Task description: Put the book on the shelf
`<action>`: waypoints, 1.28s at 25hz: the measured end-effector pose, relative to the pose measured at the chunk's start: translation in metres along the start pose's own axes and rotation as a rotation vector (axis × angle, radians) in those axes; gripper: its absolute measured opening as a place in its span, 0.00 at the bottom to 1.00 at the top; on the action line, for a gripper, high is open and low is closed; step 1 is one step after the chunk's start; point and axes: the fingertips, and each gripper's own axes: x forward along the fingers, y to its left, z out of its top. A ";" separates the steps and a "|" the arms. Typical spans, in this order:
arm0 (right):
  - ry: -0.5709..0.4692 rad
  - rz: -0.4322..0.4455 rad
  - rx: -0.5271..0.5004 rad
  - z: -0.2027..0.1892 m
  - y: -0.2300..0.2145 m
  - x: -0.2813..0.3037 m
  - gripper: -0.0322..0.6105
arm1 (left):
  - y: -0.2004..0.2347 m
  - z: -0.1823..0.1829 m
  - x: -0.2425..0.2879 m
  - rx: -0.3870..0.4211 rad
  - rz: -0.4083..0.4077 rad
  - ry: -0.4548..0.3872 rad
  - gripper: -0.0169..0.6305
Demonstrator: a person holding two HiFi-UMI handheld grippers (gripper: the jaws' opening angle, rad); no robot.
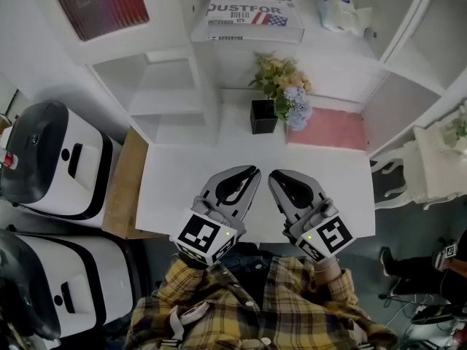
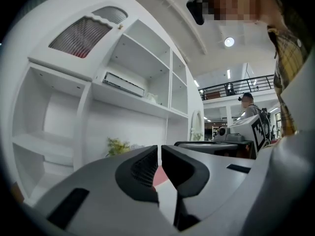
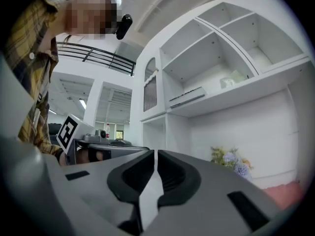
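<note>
Here left gripper (image 1: 253,171) and right gripper (image 1: 273,174) sit closed before flat pink book (image 1: 326,128).

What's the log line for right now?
stage: before pickup | left gripper: shut, empty, over desk | right gripper: shut, empty | pink book: flat on desk, untouched

The head view looks steeply down on the counter (image 1: 182,184) and shelf (image 1: 171,86). The gripper views ride low, close behind the left tongs (image 2: 160,154) and right tongs (image 3: 155,156), facing the shelf. All three share the flowers (image 1: 281,86).
</note>
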 end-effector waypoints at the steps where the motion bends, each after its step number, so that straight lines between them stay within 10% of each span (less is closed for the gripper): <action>1: 0.003 -0.001 0.014 -0.004 -0.001 -0.001 0.10 | 0.000 -0.003 0.000 -0.003 0.004 0.002 0.09; 32: 0.024 0.020 0.046 -0.013 -0.010 0.000 0.07 | 0.005 -0.023 0.003 -0.034 0.018 0.027 0.06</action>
